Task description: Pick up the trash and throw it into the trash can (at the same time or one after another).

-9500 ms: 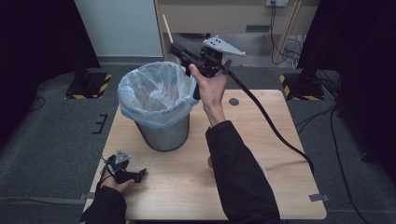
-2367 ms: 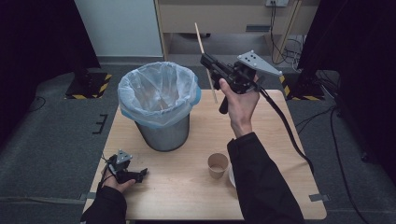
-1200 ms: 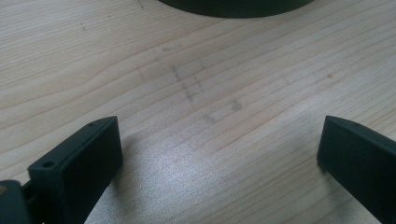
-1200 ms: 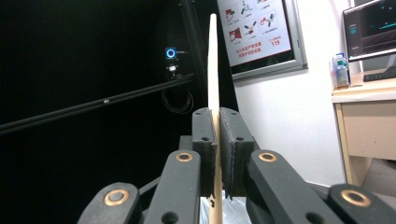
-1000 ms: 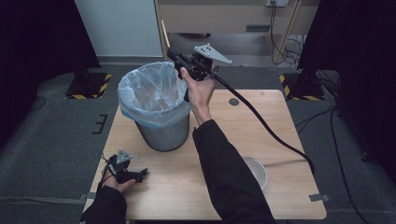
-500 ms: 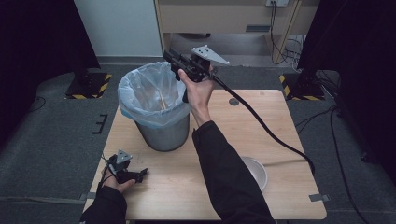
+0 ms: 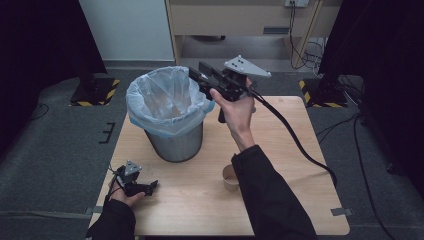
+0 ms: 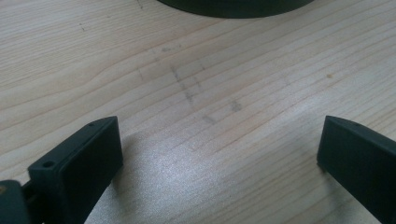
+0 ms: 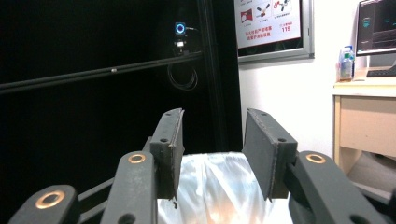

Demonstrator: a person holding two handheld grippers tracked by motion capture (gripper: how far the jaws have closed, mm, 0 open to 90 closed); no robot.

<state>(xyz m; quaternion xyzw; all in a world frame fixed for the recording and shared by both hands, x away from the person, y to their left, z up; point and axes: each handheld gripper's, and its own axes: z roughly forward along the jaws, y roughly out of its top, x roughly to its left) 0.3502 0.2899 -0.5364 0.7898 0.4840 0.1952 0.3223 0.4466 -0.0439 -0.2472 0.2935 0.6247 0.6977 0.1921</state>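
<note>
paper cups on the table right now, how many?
1. The paper cup stands near the table's front, right of the lined trash bin, partly behind the person's right sleeve; the sleeve could hide more.

The bin [image 7: 172,117] stands on the table's [image 7: 280,200] far left, the cup [image 7: 230,178] nearer, right.

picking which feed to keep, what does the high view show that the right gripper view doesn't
High view: the wooden table, the paper cup beside the person's forearm, the left gripper near the table's edge, and the bin's metal body.
Right gripper view: a wall poster, a monitor, and a gap between its own jaws.
Both: the bin's plastic liner, the right gripper.
</note>
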